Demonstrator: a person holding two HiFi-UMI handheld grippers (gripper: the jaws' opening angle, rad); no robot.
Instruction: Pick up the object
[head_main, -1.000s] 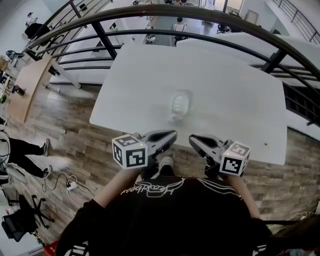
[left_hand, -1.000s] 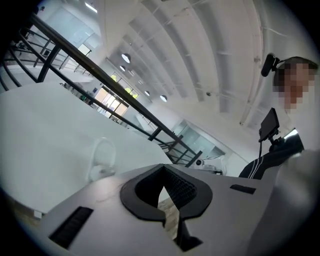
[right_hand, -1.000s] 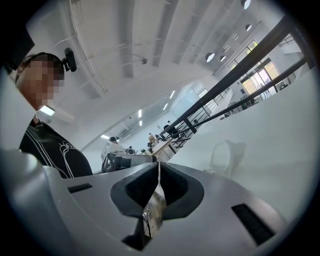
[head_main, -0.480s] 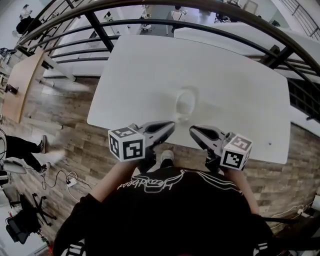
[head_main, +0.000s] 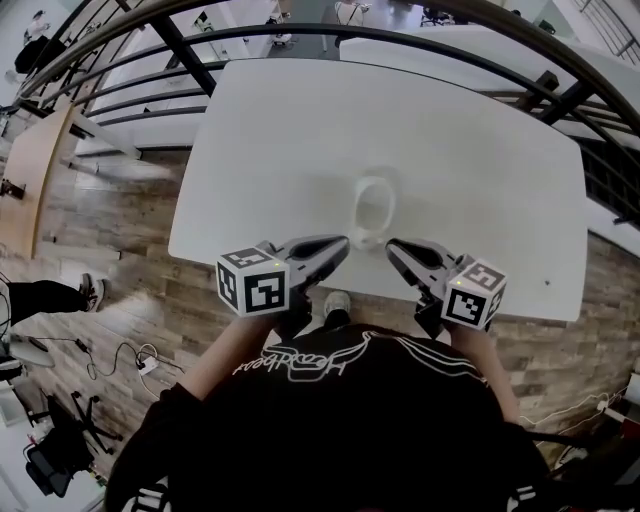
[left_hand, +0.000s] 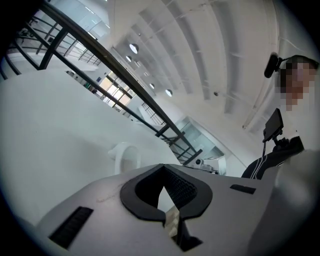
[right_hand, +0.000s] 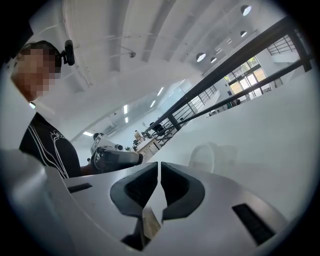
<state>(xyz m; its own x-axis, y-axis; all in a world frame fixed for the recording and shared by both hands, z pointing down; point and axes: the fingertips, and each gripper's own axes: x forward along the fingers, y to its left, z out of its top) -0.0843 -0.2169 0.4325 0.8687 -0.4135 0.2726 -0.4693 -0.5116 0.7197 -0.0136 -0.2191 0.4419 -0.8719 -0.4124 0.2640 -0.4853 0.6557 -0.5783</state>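
Near table's near edge: one white object (head_main: 373, 212) lying on its side, rounded, hollow, pale, oval opening showing. One smooth matte white table (head_main: 480, 130) bearing it. Two grey grippers pointing at it. Left gripper (head_main: 343, 244) hovering just left of object's near end, right gripper (head_main: 391, 246) just right. Both claws pressed together, pinching nothing. Each carrying one black-and-white marker cube. Dark metal railing (head_main: 300, 40) curving past far edge. Wood-plank floor (head_main: 120, 270) lying left.

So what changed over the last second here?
Both hands moved forward: the left gripper and right gripper now flank the near end of the white object on the table. Nothing taken hold of. Both grippers stay shut and empty; the object hasn't moved.
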